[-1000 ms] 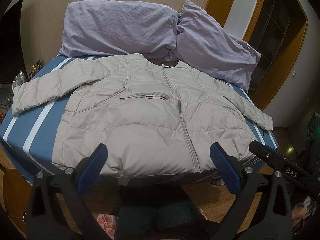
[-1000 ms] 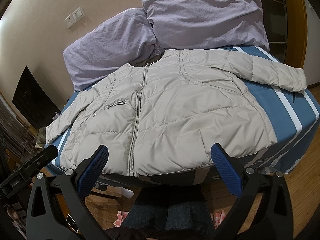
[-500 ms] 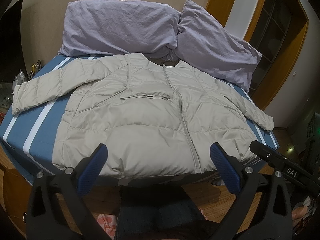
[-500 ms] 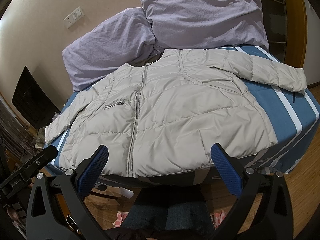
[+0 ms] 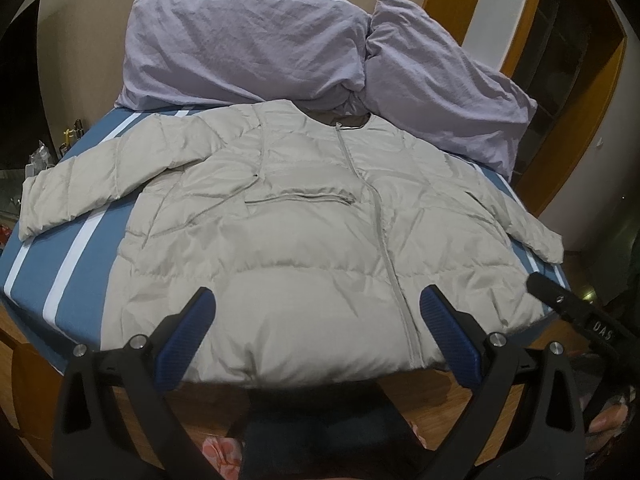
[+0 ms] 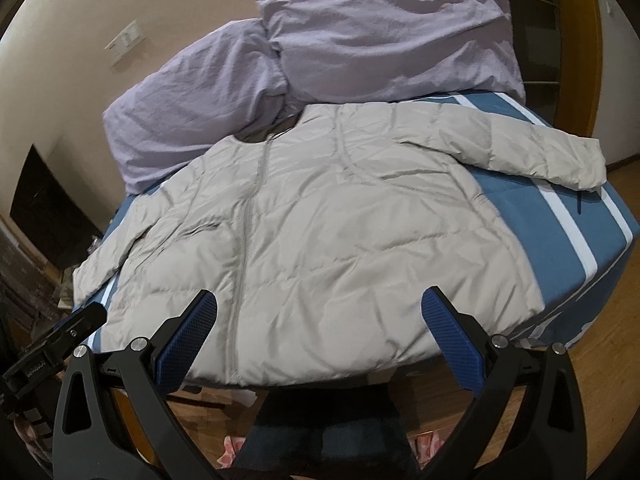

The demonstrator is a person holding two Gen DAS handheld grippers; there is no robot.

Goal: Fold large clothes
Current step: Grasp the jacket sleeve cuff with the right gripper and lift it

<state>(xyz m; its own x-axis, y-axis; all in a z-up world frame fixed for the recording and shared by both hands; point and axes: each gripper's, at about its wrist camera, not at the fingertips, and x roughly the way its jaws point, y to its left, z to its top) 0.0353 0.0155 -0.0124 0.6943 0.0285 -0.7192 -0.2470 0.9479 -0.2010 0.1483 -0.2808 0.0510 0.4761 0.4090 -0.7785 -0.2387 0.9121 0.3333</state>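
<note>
The left gripper point(image 5: 318, 326) and right gripper point(image 6: 320, 326) hover over the bed's near edge, fingers spread wide, gripping nothing. Wooden floor point(image 6: 600, 392) shows below. A beige puffer jacket point(image 5: 304, 240) lies flat, zipped, sleeves outspread, on the blue white-striped bed point(image 5: 60, 264). Two lilac pillows point(image 5: 248, 48) lean against the cream wall point(image 6: 100, 8); a wooden door frame point(image 5: 532, 8) stands beyond.

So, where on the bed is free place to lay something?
Bare striped sheet lies between the jacket body and its spread sleeve; likewise beneath the other sleeve. The head end is crowded by two lilac pillows.
</note>
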